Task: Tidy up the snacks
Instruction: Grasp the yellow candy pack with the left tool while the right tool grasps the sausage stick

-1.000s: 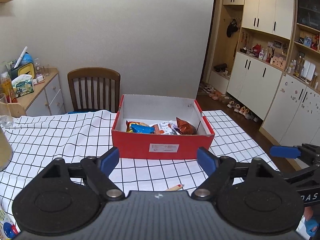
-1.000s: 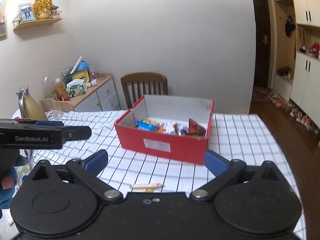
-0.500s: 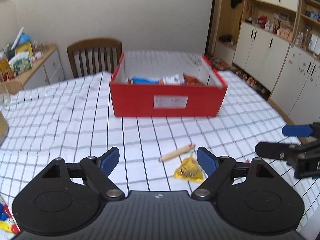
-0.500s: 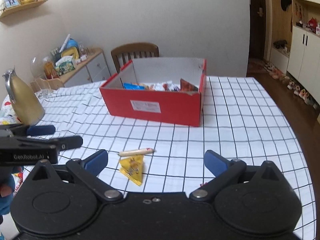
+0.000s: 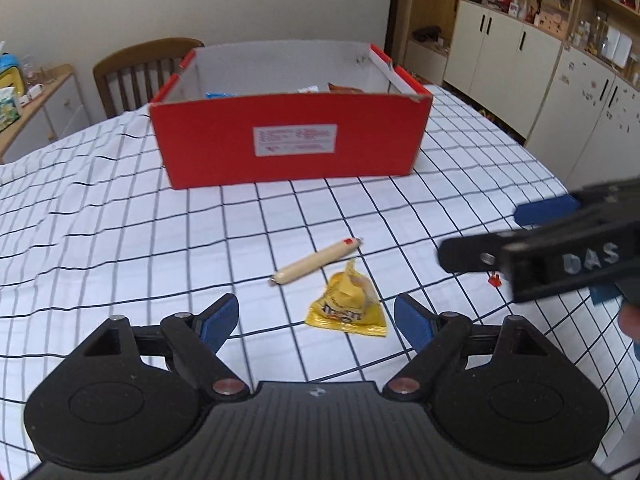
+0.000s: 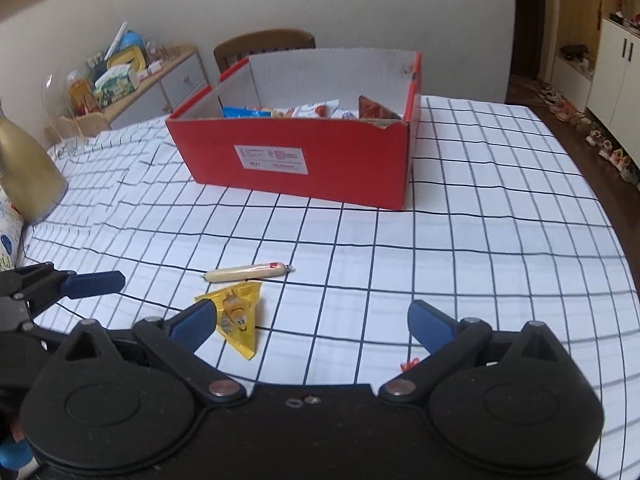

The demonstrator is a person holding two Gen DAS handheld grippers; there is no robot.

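Note:
A red box [image 5: 288, 142] [image 6: 304, 160] with several snack packs inside stands on the checked tablecloth. In front of it lie a yellow candy bag [image 5: 347, 307] [image 6: 239, 318] and a beige sausage stick [image 5: 316, 265] [image 6: 248, 273]. My left gripper [image 5: 316, 322] is open and empty, low over the cloth, with the yellow bag between its fingers. My right gripper [image 6: 312, 326] is open and empty, just right of the bag; it also shows at the right of the left wrist view [image 5: 540, 236]. A small red scrap [image 6: 410, 365] lies near its right finger.
A gold jug [image 6: 24, 172] stands at the table's left edge. A wooden chair [image 5: 144, 68] is behind the box. A sideboard with clutter [image 6: 132, 76] is at the back left, cupboards [image 5: 520, 64] at the right. The table edge runs along the right [image 6: 608, 208].
Both grippers have come down and forward toward the table. The yellow bag and the sausage stick have come into view and now lie close in front of the open fingers.

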